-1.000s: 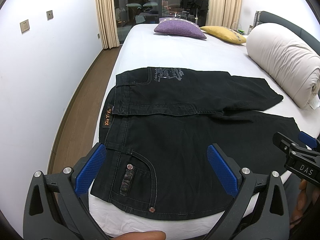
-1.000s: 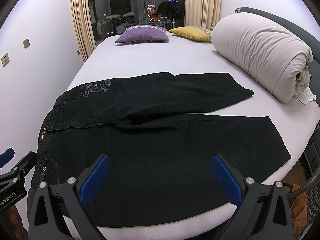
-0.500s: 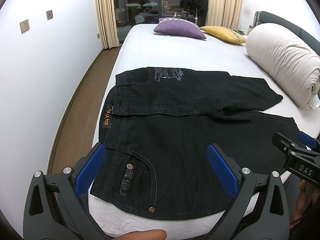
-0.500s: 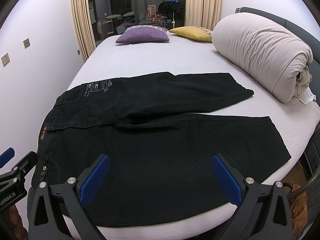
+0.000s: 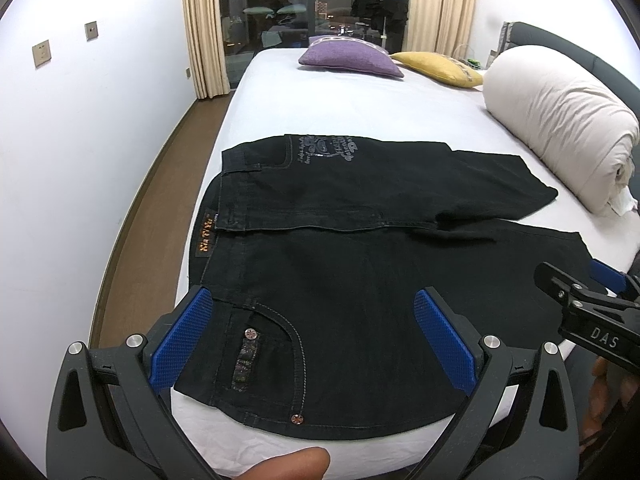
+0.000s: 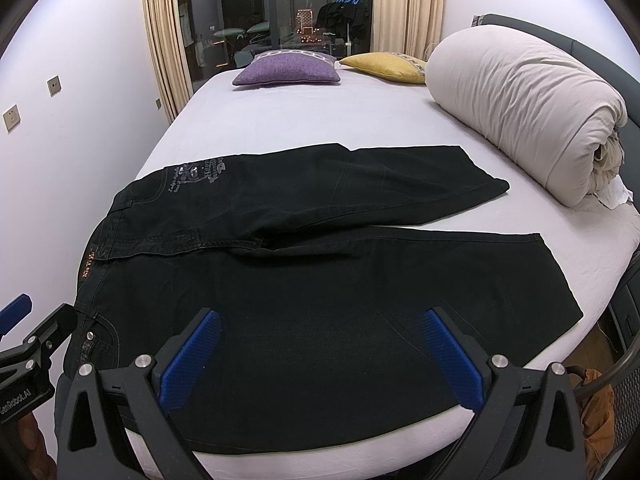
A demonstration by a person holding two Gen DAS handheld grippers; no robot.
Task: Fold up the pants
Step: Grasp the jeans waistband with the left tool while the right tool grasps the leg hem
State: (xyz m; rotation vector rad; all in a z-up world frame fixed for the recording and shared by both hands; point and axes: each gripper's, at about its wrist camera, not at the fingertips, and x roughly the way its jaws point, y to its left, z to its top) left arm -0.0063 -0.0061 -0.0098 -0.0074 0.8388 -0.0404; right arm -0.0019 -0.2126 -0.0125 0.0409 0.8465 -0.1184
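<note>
Two cushions [image 6: 286, 71] and rolled duvet [image 6: 520, 108] beyond flat black pants [image 6: 320, 280]

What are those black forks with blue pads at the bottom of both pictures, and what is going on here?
They are hand-held tongs, one in each of a person's hands, each carrying a wide-angle camera that looks out along its two fingers. One picture comes from the left tongs, the other from the right tongs. Both sets are open and hold nothing. Spread flat on the white bed lie black denim pants, waist to the left, legs to the right, not yet folded. Further back sit a purple cushion, a yellow cushion and a rolled cream duvet.
</note>
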